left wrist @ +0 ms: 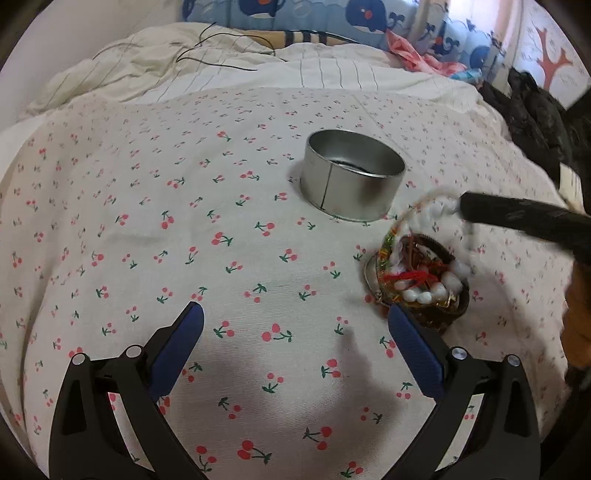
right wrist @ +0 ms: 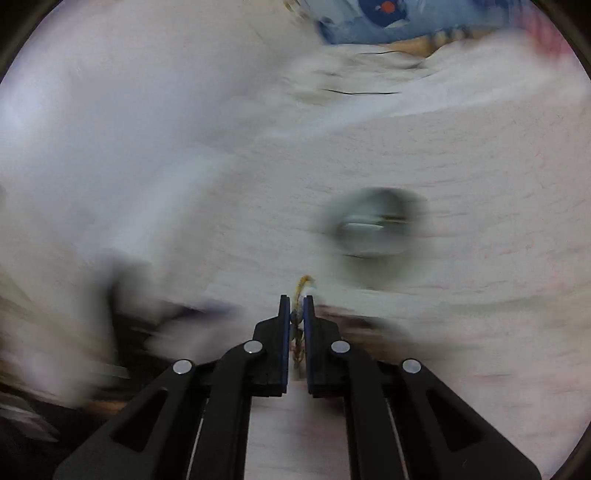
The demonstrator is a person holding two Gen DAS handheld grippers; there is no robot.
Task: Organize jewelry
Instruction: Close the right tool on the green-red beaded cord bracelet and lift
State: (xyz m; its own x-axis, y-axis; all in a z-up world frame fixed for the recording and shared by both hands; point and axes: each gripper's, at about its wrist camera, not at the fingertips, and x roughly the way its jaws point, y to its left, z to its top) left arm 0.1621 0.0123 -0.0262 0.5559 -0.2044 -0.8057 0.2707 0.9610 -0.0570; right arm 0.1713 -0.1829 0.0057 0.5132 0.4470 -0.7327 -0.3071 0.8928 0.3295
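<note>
**Right tool pinches a string of beads above the little bowl**

The left tool (left wrist: 295,354) hangs over the bed (left wrist: 147,221), on the near side of it. Its two blue pads (left wrist: 177,354) stand far apart, and there is only cherry cloth between them. It holds nothing.

Far back on the left, thin black cords (left wrist: 221,48) lie on a crumpled white blanket (left wrist: 129,66). Behind that is a blue pillow with whales (left wrist: 314,14).

In the middle of the bed stands a round metal tin (left wrist: 351,177). It is open on top, and nothing much shows inside it. It sits just behind the bowl, a little to the left.

Next comes a small brown bowl (left wrist: 436,314), close to the left tool's right pad. It is full of jewelry (left wrist: 417,277): white beads, red thread and shiny gold bits, all in a heap. A string of white beads (left wrist: 432,210) goes up out of the bowl to the tip of the right tool (left wrist: 465,206), which reaches in from the right edge. The beads look blurry.

In the right tool's own view, most things are smeared. Its pads (right wrist: 283,332) are squeezed nearly together on a thin yellow and brown cord (right wrist: 297,332). The tin (right wrist: 373,229) shows ahead as a gray blur.

On the far right lies something dark and black (left wrist: 535,110).
</note>
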